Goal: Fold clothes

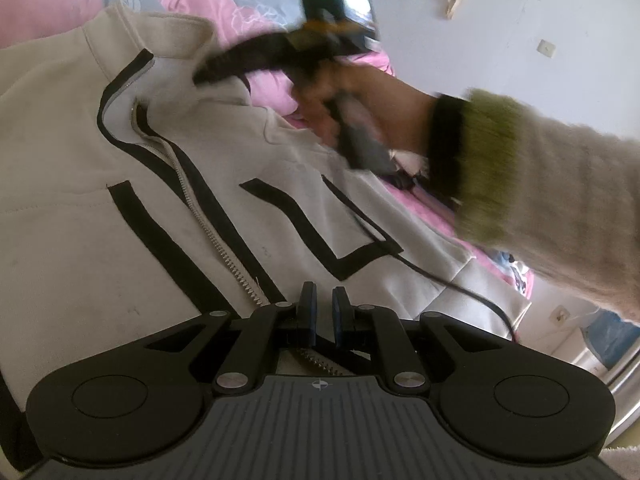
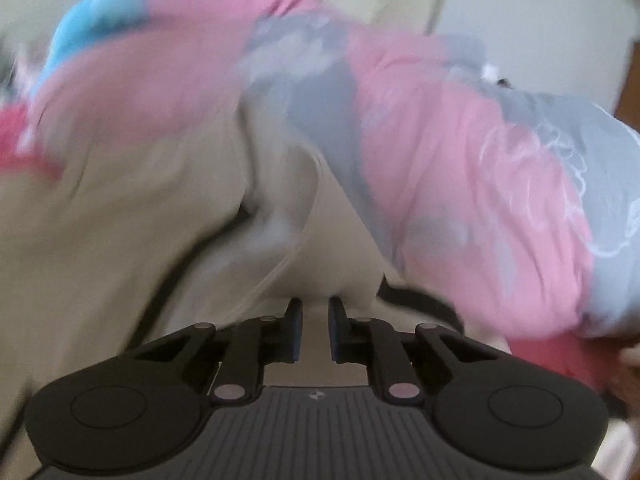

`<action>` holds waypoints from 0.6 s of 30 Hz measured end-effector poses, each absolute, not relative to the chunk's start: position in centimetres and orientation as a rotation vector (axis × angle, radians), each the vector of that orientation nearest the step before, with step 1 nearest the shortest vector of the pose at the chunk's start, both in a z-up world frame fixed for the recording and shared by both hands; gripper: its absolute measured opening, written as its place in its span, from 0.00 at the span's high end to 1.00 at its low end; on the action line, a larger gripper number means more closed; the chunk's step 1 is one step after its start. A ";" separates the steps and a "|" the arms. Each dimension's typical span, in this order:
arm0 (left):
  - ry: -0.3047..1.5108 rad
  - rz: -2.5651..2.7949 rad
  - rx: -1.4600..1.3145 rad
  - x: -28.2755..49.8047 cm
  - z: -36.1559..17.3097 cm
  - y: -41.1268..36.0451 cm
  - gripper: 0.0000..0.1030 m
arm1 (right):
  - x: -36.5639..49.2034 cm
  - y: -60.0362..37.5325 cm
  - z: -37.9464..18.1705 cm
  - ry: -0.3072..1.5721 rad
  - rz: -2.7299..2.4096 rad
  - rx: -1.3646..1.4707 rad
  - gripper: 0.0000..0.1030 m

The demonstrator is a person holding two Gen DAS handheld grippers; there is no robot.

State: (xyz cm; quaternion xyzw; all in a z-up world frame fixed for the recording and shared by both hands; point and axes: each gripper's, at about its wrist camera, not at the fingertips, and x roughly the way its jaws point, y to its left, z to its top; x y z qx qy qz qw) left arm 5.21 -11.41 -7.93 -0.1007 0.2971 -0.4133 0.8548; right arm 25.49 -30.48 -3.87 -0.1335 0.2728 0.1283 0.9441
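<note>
A beige zip-up jacket (image 1: 120,220) with black trim lies front up on pink bedding. My left gripper (image 1: 324,300) sits low at its zipper (image 1: 208,232). The jaws are nearly together, and the zipper edge runs in between them and shows again behind the fingers. My right gripper (image 1: 198,78), held by a hand (image 1: 380,100), is blurred, with its tips at the jacket's collar and shoulder. In the right wrist view the right gripper (image 2: 314,316) shows a narrow gap filled with the jacket's beige cloth (image 2: 100,240). Blur hides whether the pads press on it.
A rumpled pink and grey duvet (image 2: 460,160) is piled beyond the jacket, with a blue item (image 2: 92,20) at the far left. A black cable (image 1: 460,286) trails over the jacket's right side. A fuzzy sleeve (image 1: 560,184) crosses the right. The white wall (image 1: 520,40) is behind.
</note>
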 end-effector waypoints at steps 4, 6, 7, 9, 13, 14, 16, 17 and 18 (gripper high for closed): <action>0.622 -0.870 -0.210 5.2 -7.9 -11.3 0.90 | 30.6 -32.7 -3.5 0.484 0.190 -0.005 0.88; 0.622 -0.870 -0.210 5.2 -7.9 -11.3 0.90 | 33.0 -34.2 -4.2 0.486 0.139 0.145 0.88; 0.623 -0.870 -0.211 5.2 -7.9 -11.2 0.90 | 34.0 -34.9 -4.8 0.517 0.130 0.217 0.87; 0.626 -0.871 -0.217 5.1 -7.9 -11.1 0.90 | 35.0 -35.8 -5.3 0.550 0.118 0.315 0.86; 0.631 -0.872 -0.229 5.0 -8.0 -10.9 0.90 | 33.5 -35.5 -3.6 0.552 0.124 0.227 0.83; 0.632 -0.872 -0.231 5.0 -8.0 -10.8 0.90 | 32.8 -35.4 -3.1 0.552 0.129 0.181 0.81; 0.635 -0.873 -0.236 5.1 -8.0 -10.7 0.90 | 30.7 -35.7 -2.1 0.546 0.128 0.129 0.78; 0.636 -0.873 -0.238 5.1 -8.0 -10.7 0.90 | 29.5 -35.8 -1.6 0.539 0.134 0.103 0.78; 0.637 -0.873 -0.240 5.1 -8.1 -10.6 0.90 | 28.2 -35.8 -1.2 0.531 0.146 0.085 0.78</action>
